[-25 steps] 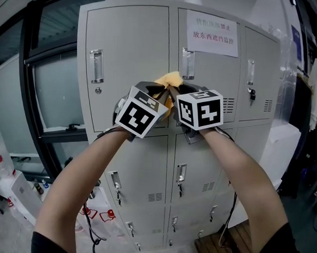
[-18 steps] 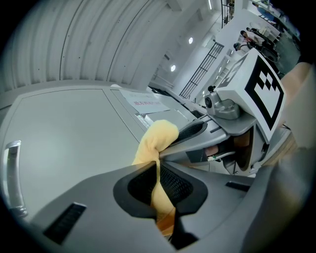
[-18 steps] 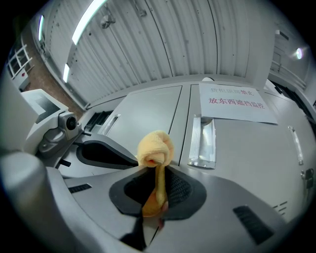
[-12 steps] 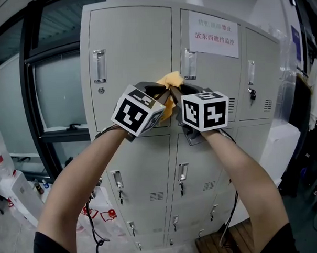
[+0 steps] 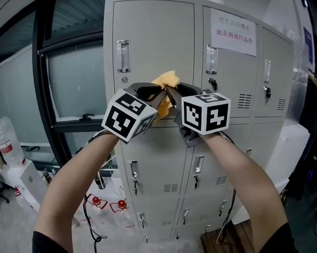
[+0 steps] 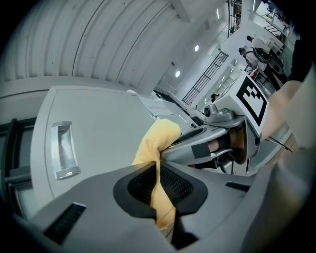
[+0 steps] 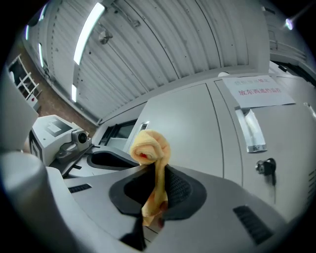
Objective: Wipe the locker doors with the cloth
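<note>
Pinching one yellow cloth [image 5: 166,79] from both sides, my left gripper [image 6: 159,184] and right gripper [image 7: 157,191] are each clamped on it at frame centre, before the upper grey locker door [image 5: 154,39].

Light is pouring down evenly from overhead, the ceiling strips [image 7: 88,32] glowing blown-out white in the right gripper view. The grey lockers [image 5: 160,50] are catching only soft, faint shadows. Both gripper views are bending hard into dark round corners, the foreground going soft; the head view is looking crisp, edges bowing.
</note>
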